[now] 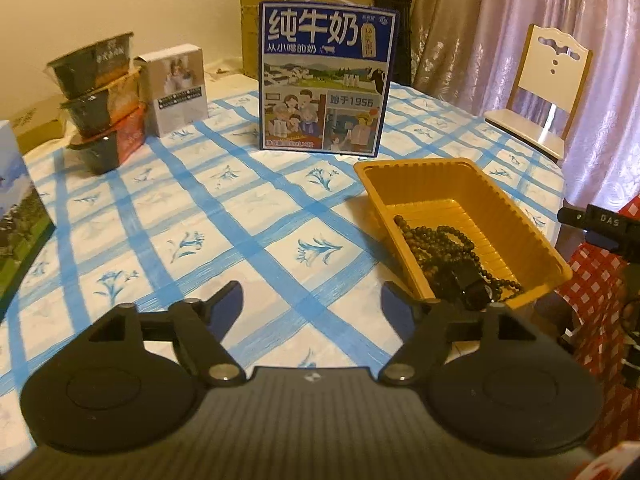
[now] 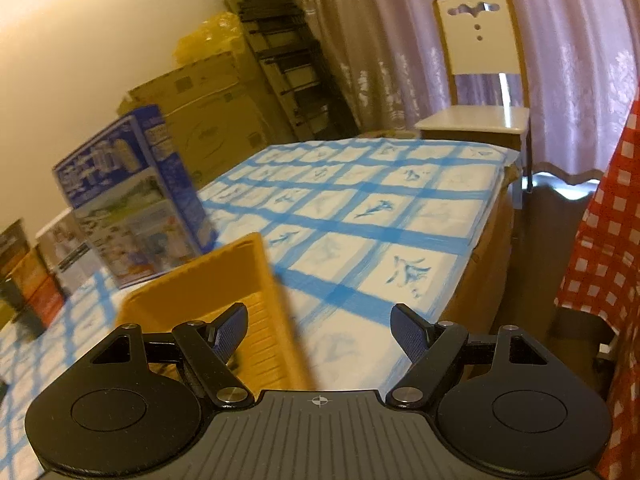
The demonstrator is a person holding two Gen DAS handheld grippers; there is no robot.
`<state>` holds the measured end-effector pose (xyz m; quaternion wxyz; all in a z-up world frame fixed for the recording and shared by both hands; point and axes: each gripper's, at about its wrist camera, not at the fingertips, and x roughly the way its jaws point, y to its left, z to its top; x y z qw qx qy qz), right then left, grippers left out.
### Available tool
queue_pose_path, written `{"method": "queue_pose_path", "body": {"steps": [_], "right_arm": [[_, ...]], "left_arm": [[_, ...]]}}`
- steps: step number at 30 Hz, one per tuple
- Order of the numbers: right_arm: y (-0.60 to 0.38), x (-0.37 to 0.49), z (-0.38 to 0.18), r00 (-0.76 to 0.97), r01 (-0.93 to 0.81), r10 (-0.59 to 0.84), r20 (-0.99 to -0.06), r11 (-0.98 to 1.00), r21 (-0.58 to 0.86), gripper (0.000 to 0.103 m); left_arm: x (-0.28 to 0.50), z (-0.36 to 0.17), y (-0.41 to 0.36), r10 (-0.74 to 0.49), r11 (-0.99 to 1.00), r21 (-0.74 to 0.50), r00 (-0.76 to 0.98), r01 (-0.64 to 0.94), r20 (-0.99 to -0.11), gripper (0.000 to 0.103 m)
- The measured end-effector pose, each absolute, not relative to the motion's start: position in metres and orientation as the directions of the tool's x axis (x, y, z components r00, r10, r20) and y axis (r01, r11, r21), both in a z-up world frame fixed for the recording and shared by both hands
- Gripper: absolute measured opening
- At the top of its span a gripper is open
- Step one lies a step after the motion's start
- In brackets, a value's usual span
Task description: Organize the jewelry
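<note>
- Left tongs and right tongs, bottom of frame, both spread and empty.
- Beaded necklace, lower right in the yellow tray: limp, light (probably tangle-prone); pinch a strand clear of the heap.

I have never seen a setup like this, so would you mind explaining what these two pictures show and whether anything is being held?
Each picture comes from a fisheye camera mounted on a hand-held two-finger tool, looking forward along its fingers; a person carries one tool in each hand, and no robot arm is involved. The first is the left gripper, the second the right gripper. Both have their black fingers spread apart with nothing between them, so nothing is held. Below lies a blue-checked floral tablecloth. On it sits an orange rectangular plastic tray holding dark beaded necklaces. Behind stands a blue milk carton box, with stacked black instant-noodle bowls to its left. A white wooden chair stands beyond the table.
</note>
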<state>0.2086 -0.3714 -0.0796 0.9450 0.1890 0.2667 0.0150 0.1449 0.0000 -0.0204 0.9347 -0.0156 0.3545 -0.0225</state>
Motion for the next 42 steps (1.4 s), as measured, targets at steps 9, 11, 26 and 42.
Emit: {"method": "queue_pose_path", "body": {"steps": [9, 11, 26, 42], "right_arm": [[-0.295, 0.132, -0.033, 0.809, -0.143, 0.286, -0.513, 0.943, 0.299, 0.079], [-0.284, 0.115, -0.027, 0.794, -0.178, 0.326, -0.513, 0.932, 0.316, 0.079], [-0.25, 0.02, 0.0, 0.695, -0.316, 0.43, -0.577, 0.903, 0.292, 0.079], [-0.218, 0.008, -0.015, 0.651, -0.398, 0.436, -0.622, 0.893, 0.21, 0.079]], "left_arm": [[0.081, 0.004, -0.014, 0.023, 1.0, 0.002, 0.77, -0.029, -0.638, 0.087], [0.063, 0.01, -0.018, 0.054, 0.999, 0.034, 0.786, -0.041, -0.616, 0.087], [-0.037, 0.038, -0.014, 0.048, 0.997, -0.022, 0.787, -0.078, -0.615, 0.091], [-0.033, 0.012, -0.003, 0.048, 0.993, -0.044, 0.737, -0.105, -0.675, 0.09]]}}
